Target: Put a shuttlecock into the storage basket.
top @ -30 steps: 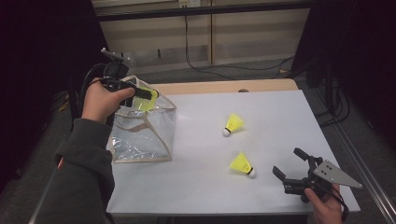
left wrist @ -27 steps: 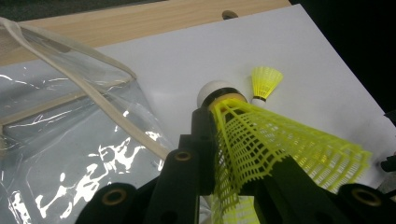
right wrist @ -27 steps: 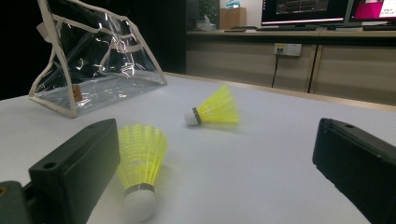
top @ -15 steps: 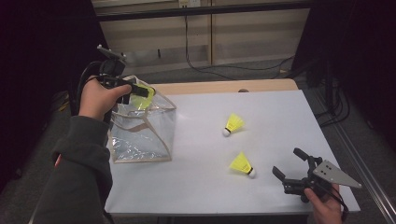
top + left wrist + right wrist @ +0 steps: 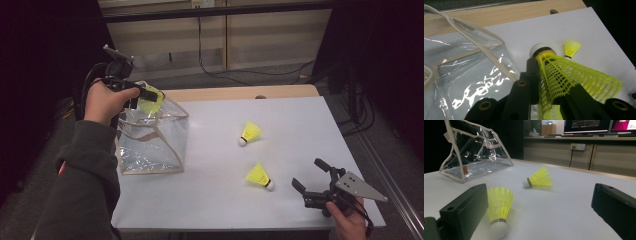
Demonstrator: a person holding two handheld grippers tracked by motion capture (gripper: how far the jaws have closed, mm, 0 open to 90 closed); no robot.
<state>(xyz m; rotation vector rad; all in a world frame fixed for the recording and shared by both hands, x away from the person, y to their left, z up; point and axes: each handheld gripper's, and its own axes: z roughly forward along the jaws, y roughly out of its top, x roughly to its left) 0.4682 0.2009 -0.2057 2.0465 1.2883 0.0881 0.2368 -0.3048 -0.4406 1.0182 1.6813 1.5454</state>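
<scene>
from the high view, my left gripper (image 5: 148, 95) pinches a yellow shuttlecock (image 5: 150, 101) over the open top of the clear bag (image 5: 152, 135), not yet dropped in; two more shuttlecocks, the far one (image 5: 249, 134) and the near one (image 5: 259, 176), lie on the white table (image 5: 300, 125), so i judge most of the job is left. my right gripper (image 5: 311, 181) hangs low with jaws wide and empty. in the left gripper view, my jaws clamp the mesh skirt; the bag's inside is lost in glare. in the right gripper view, the near shuttlecock (image 5: 498, 210) sits just inside my left jaw.
</scene>
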